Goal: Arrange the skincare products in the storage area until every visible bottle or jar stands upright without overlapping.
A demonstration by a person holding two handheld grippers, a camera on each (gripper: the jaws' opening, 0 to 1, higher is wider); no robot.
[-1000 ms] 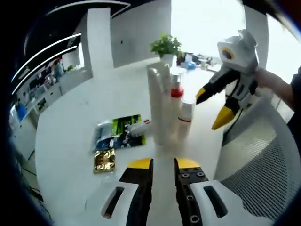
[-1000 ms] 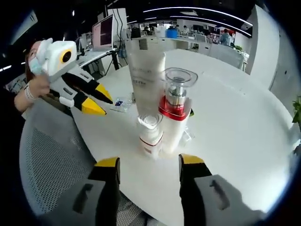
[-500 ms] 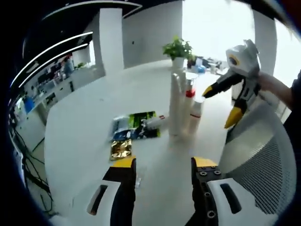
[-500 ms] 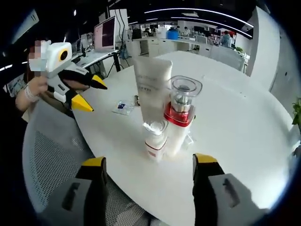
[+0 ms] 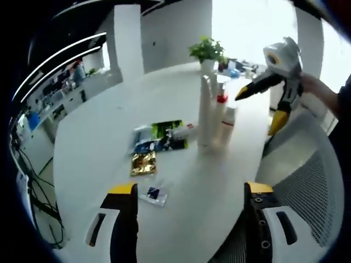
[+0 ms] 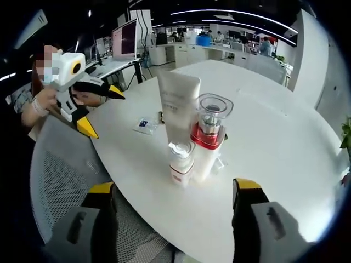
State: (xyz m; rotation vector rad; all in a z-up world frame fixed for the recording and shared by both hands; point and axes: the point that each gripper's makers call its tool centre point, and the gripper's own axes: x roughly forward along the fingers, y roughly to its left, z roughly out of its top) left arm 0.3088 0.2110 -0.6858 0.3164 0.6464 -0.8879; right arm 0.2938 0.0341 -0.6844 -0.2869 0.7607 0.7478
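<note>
Three skincare products stand upright close together near the white table's edge: a tall white tube (image 5: 205,112) (image 6: 178,104), a pump bottle with a red collar and clear cap (image 5: 220,107) (image 6: 210,134), and a small white bottle with a red band (image 5: 227,123) (image 6: 180,166). A small white tube (image 5: 185,130) lies by the sachets. My left gripper (image 5: 190,189) (image 6: 101,109) is open and back from the group, with nothing between its jaws. My right gripper (image 6: 174,187) (image 5: 258,109) is also open wide, short of the small bottle.
Green and blue sachets (image 5: 159,137), a gold one (image 5: 143,163) and a small one (image 5: 153,193) (image 6: 146,125) lie on the round table (image 5: 98,137). A mesh chair back (image 5: 307,175) (image 6: 60,181) stands at the table's edge. A potted plant (image 5: 207,52) is at the far side.
Both grippers have drawn back from the three standing products, and both pairs of jaws have opened much wider. The products have not moved.
</note>
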